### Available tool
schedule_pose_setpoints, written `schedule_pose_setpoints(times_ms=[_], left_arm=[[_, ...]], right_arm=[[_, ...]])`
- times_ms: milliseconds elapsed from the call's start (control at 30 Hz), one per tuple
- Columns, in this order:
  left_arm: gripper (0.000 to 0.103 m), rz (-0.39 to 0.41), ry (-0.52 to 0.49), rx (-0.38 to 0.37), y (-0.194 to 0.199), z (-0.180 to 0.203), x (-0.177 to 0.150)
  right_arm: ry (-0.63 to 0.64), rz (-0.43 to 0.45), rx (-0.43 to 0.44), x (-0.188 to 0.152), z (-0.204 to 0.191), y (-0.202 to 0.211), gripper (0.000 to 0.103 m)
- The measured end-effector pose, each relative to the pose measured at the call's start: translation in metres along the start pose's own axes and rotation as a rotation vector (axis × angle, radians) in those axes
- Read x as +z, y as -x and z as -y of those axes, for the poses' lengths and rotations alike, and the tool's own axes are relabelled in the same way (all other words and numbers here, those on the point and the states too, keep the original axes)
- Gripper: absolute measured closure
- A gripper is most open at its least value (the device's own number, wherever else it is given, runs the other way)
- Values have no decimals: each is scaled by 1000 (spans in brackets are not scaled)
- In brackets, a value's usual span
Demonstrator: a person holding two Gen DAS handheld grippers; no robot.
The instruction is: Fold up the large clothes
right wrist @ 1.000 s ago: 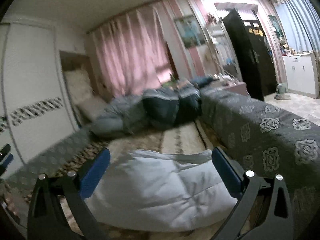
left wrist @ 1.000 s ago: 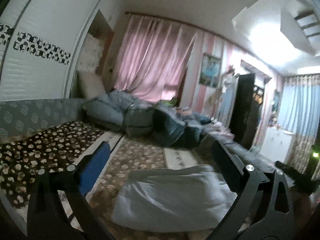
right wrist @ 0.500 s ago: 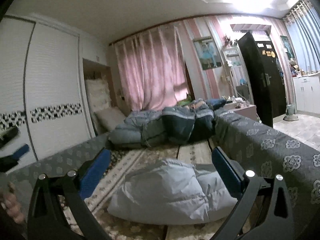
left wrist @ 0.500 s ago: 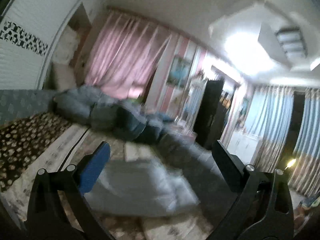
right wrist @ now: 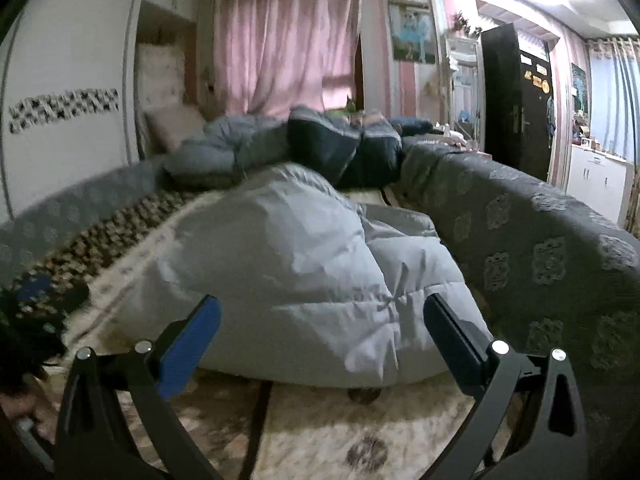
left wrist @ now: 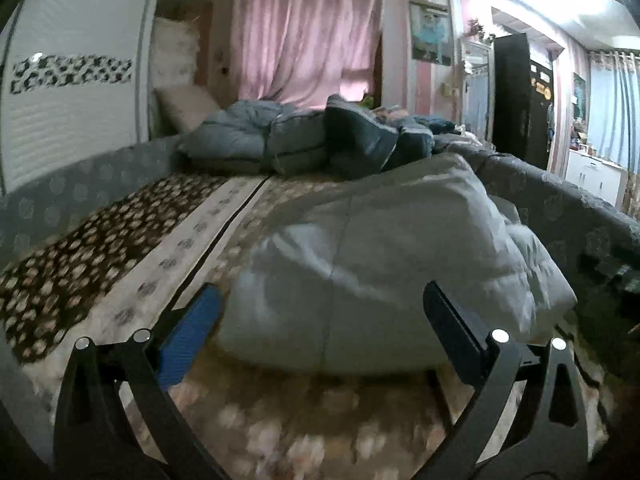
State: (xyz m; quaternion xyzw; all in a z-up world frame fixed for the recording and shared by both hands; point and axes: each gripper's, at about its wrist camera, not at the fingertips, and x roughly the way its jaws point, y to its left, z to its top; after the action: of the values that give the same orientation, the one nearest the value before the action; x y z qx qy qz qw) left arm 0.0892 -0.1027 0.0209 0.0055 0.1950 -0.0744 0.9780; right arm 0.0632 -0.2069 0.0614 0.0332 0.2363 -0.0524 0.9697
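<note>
Grey puffy jacket (left wrist: 384,264) lies folded on the patterned bed cover (left wrist: 120,248), right in front of the left gripper (left wrist: 320,320). Its fingers are wide apart and hold nothing. From the right wrist, the jacket (right wrist: 288,280) sits just ahead of the right gripper (right wrist: 320,328), also wide open, holding nothing.

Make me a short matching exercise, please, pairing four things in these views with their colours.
Things:
1. jacket
2. curtain
3. door
4. left gripper pad

Colours:
A. pink
B. blue
C. pale grey
D. black

Pairs: 1-C, 2-A, 3-D, 4-B
</note>
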Motion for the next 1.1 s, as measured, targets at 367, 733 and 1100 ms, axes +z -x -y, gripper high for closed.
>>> schedule_pose_setpoints(times_ms=[367,733,1100], left_arm=[[3,-9,-208,107,-202,73,71],[3,-282,-209,138,-358,63,33],[3,-307,-206,145,-380,67,15]], right_arm=[[40,-86,-139,56,26,-190,2],[-17,-427,-95,22,50,-347,1],[-26,-420,-109,5,47,-371,1]])
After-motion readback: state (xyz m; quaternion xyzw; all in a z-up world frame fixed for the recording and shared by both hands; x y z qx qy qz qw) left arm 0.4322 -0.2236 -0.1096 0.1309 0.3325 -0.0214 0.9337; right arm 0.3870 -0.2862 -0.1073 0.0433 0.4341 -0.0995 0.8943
